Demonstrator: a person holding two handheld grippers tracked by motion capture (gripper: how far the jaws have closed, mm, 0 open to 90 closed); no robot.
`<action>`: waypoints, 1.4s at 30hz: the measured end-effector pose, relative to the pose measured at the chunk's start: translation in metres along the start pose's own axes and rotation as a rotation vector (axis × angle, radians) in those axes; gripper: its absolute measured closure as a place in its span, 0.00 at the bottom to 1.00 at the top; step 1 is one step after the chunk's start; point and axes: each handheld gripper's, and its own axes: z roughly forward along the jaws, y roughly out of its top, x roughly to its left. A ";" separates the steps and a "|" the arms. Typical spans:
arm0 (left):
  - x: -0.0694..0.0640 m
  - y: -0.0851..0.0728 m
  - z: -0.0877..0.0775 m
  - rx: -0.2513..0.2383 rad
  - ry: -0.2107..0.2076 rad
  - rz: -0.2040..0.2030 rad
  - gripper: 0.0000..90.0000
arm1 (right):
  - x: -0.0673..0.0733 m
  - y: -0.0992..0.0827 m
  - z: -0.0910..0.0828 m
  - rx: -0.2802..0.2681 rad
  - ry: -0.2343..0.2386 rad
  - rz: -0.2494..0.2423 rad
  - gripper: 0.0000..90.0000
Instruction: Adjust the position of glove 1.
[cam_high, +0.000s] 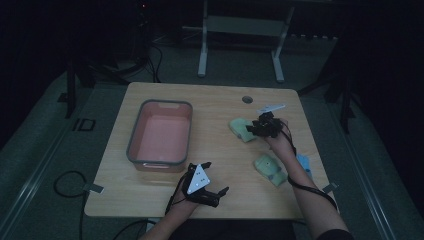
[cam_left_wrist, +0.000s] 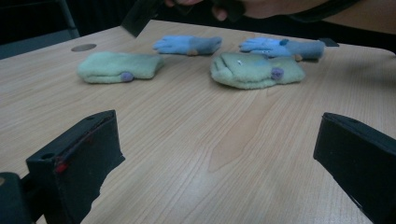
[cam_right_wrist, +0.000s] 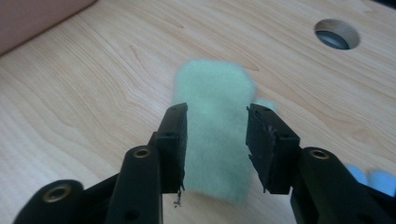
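Left gripper (cam_high: 210, 186), nearest the camera at 6 o'clock on the table (cam_high: 220, 100), rests low with its jaws wide apart and nothing between them. Right gripper (cam_right_wrist: 215, 144) sits at 2 o'clock over the far green mitten (cam_right_wrist: 215, 135); its jaws straddle the mitten's width, the left one touching the fleece, the right showing a sliver of gap, so not yet clamped. A second green mitten (cam_high: 270, 169) lies at 4 o'clock. The pink bin (cam_high: 134, 145) stands at 10 o'clock. Step in hand, by judgement: grasping the mitten. Next: pinch fully, lift clear, carry toward the bin.
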 end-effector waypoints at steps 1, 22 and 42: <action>0.000 0.000 0.000 -0.001 -0.001 -0.001 0.01 | 0.000 0.001 0.005 0.008 0.006 -0.005 0.65; 0.001 -0.001 -0.001 -0.012 -0.006 -0.013 0.01 | -0.008 0.005 0.065 0.064 0.029 -0.030 0.66; 0.001 -0.001 -0.001 -0.010 0.002 -0.012 0.01 | 0.040 0.024 0.004 -0.020 -0.050 0.145 0.95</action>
